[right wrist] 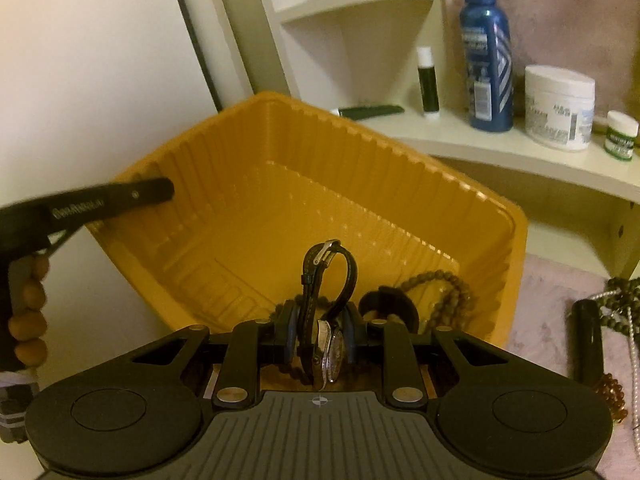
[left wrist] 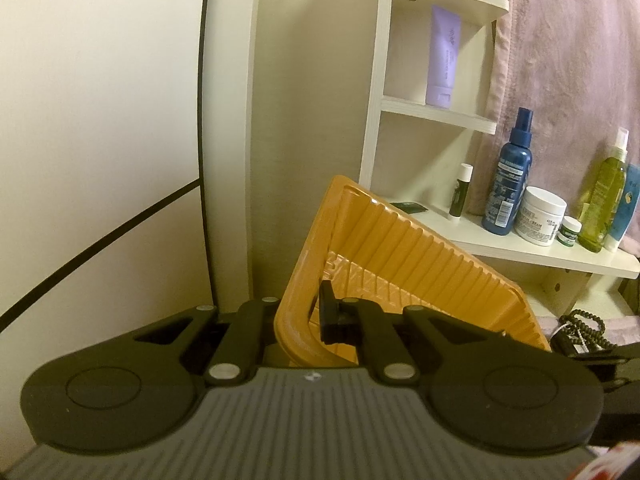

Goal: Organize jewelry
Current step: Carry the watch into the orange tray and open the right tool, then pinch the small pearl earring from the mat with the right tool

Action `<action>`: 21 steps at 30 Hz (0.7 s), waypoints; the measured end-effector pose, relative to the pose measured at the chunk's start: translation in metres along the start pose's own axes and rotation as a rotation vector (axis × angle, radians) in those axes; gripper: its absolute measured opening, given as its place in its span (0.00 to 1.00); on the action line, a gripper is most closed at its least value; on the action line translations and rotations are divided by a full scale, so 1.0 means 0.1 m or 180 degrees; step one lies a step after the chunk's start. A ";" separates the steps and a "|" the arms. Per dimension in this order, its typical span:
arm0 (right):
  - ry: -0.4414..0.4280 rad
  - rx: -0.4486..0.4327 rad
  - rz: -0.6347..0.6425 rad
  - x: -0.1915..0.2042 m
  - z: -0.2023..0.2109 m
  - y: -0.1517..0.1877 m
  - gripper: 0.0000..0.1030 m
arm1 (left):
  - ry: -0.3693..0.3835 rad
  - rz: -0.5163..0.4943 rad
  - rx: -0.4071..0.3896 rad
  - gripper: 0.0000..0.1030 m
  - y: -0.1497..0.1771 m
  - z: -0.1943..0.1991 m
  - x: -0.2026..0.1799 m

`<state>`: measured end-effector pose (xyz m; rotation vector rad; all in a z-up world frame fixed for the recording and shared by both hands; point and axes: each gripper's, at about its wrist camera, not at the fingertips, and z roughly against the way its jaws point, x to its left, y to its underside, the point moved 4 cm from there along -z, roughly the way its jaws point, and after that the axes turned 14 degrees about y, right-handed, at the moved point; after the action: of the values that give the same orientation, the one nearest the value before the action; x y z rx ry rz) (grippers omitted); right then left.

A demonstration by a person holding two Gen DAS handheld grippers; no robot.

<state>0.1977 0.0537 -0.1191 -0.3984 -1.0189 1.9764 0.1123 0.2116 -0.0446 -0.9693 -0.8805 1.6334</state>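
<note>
Now, at the far left of the right wrist view, my left gripper (right wrist: 160,192) reaches in, its fingers pinched together on the rim of the orange tray (right wrist: 248,200), which it holds tilted up. At centre frame, low, my right gripper (right wrist: 320,334) has its pads clamped on a wristwatch (right wrist: 328,312), gripping across the case with the dark strap looping up free over the tray's inside. To its right, a string of brown beads (right wrist: 444,292) already lies in the tray's lower corner. Further right, outside the tray on the pinkish cloth, more bead strands and a pearl string (right wrist: 630,320) wait.

I judge the watch fairly heavy and rigid at the case, floppy at the strap, with a glass face that scratches; the case sides are the place to hold. The tray looks thin, light and flexible, so a rim pinch may let it twist.
</note>
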 end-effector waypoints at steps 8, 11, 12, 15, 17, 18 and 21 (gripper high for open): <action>-0.0048 -0.0006 -0.0061 -0.04 -0.02 -0.01 0.39 | -0.0018 -0.0005 0.0014 0.07 0.01 -0.02 0.01; -0.0093 -0.0160 -0.0126 -0.03 0.05 -0.04 0.46 | -0.0027 -0.0004 0.0019 0.07 0.01 -0.02 0.01; -0.0106 -0.0214 -0.0157 -0.03 0.09 -0.06 0.47 | -0.0028 -0.0003 0.0023 0.07 0.01 -0.02 0.01; -0.0110 -0.0377 -0.0231 -0.06 0.20 -0.11 0.48 | -0.0032 -0.0005 0.0031 0.07 0.02 -0.02 0.01; -0.0080 -0.0461 -0.0288 -0.12 0.27 -0.14 0.48 | -0.0034 -0.0004 0.0033 0.07 0.02 -0.02 0.01; -0.0062 -0.0485 -0.0313 -0.15 0.31 -0.16 0.48 | -0.0036 -0.0003 0.0033 0.07 0.02 -0.02 0.01; 0.0020 -0.0590 -0.0371 -0.29 0.45 -0.14 0.48 | -0.0032 0.0000 0.0031 0.07 0.03 -0.02 0.02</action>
<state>0.1952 0.0115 -0.0836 -0.4356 -1.1991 1.7827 0.1129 0.2127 -0.0481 -0.9549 -0.8785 1.6425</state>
